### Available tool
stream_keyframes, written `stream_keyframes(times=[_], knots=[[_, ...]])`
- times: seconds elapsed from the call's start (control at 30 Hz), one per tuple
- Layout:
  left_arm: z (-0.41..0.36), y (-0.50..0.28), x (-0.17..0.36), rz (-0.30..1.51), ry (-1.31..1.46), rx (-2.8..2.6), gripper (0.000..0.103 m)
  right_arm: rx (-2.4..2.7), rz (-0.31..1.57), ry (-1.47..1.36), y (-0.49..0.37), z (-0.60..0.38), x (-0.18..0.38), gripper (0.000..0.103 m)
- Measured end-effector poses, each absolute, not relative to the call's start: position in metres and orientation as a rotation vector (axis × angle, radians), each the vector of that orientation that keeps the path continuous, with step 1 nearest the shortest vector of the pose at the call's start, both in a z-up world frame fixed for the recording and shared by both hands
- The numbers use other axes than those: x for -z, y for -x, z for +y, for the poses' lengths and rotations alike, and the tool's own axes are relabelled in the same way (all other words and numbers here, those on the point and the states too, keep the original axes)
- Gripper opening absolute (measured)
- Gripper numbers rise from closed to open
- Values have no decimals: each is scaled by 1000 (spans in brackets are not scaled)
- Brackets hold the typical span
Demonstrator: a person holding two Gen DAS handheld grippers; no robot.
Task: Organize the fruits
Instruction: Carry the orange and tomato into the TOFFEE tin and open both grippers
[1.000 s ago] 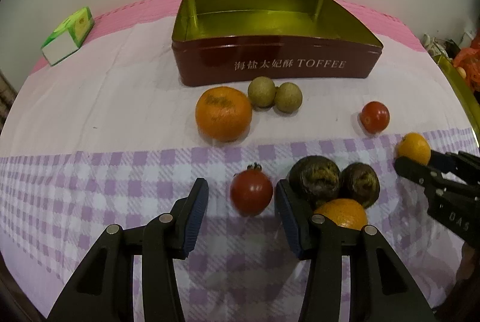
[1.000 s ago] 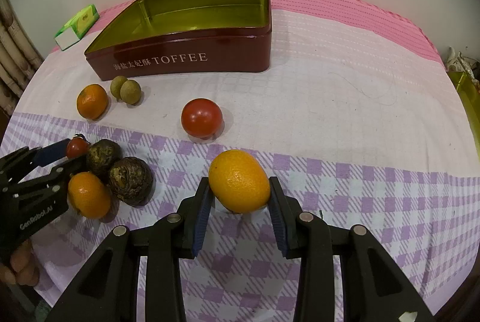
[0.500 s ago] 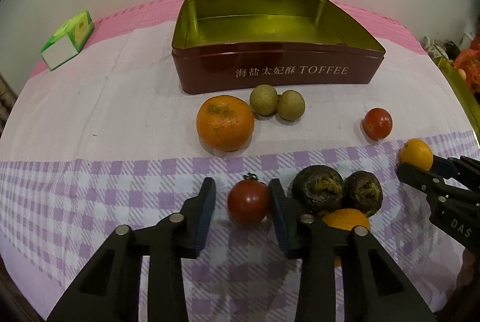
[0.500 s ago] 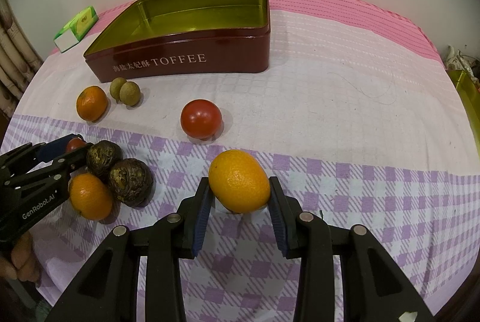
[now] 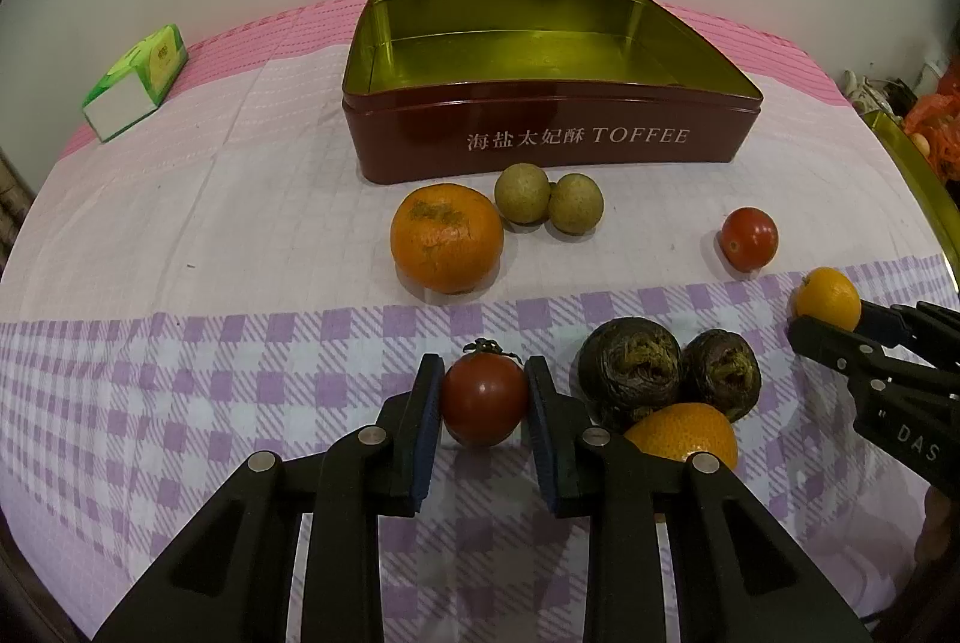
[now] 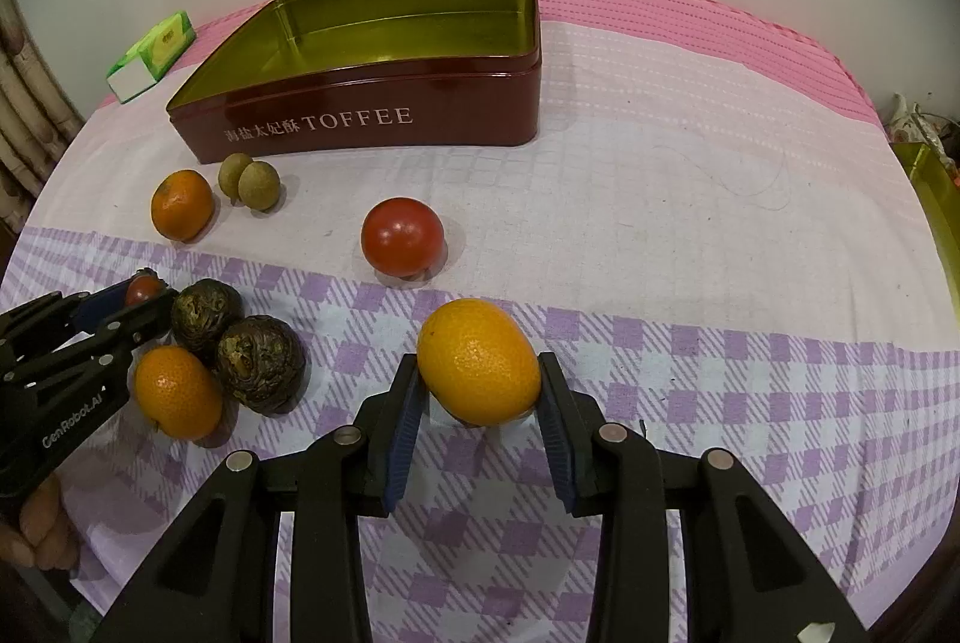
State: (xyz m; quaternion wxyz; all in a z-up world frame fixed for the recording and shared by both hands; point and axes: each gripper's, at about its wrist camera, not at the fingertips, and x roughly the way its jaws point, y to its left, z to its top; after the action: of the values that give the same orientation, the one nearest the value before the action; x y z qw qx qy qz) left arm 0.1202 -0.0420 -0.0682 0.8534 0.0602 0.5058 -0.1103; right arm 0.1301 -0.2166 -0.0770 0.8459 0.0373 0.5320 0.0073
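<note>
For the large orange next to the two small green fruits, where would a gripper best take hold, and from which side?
Grip the large orange across its widest middle, coming in low from the near side. It is round and sits alone on the cloth there. The two green fruits lie close at its far right and the toffee tin stands behind, so one jaw should go to its left and the other to its near right, short of the green fruits.

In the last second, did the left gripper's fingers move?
Yes. The left gripper closed onto the small tomato, which stays beside the dark fruits.
</note>
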Motion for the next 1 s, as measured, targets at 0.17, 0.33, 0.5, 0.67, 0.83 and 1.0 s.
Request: stream_keyframes(times=[0.17,0.33,0.5,0.67,0.83,1.0], knots=[[-42,-120,68,1064,-128,232,28,-15,1122,-75,-130,-217,77,35],[-42,-120,68,1065,-126,232,28,-13,1122,-72,-132,-217,77,35],[-41,-121,68,1066,-127,231,28,-12,1122,-71,-131,-217,77,35],[-42,-120,68,1068,-124,230,28,-8,1129,-70,-132,-217,78,34],[-42,-122,67,1072,-125,231,28,-5,1140,-75,-131,-217,78,34],[-42,-118,65,1072,-121,232,28,-3,1150,-80,-130,-217,77,34]])
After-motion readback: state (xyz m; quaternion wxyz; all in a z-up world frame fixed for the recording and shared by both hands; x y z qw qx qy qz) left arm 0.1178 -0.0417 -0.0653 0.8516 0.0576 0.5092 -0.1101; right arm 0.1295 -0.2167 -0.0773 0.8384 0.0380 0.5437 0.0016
